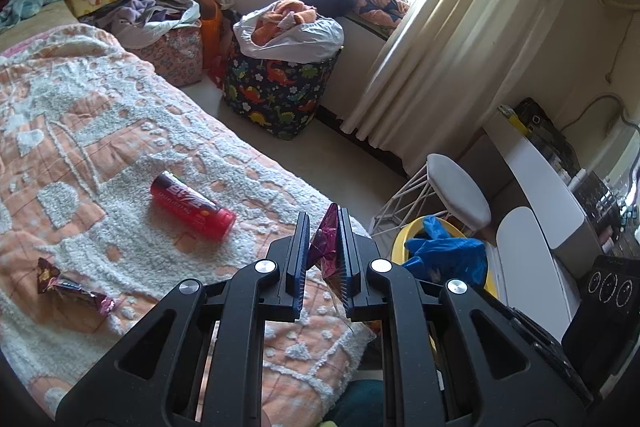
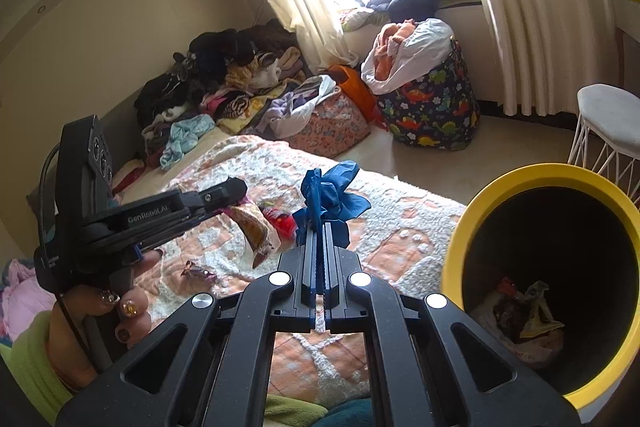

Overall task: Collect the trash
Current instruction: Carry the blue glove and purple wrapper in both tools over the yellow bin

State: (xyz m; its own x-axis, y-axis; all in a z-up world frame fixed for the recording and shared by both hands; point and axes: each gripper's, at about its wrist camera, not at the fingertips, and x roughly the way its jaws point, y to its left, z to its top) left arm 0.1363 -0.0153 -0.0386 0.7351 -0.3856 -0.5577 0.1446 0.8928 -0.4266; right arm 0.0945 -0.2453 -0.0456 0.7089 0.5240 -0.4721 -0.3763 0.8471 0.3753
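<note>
Cluttered bedroom, orange-and-white quilted bed point(image 1: 120, 115). Left tongs point(image 1: 325, 255) clamp a crumpled magenta foil wrapper point(image 1: 326, 247); right tongs point(image 2: 320, 239) clamp a crumpled blue plastic glove point(image 2: 332, 195). Next, I judge, both go right into the yellow-rimmed round bin point(image 2: 520, 179).

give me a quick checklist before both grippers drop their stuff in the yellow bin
1. Left gripper shut on the purple foil wrapper: ok.
2. Right gripper shut on the blue glove: ok.
3. Yellow bin mouth open with room inside, only a little trash at the bottom: ok.
4. Glove over the bin mouth: not ok, it hangs to the left of the rim over the bed.
5. Wrapper over the bin: cannot tell, the left wrist view shows only part of the rim.
6. Bed cleared: not ok, the red can and a candy wrapper remain.
</note>
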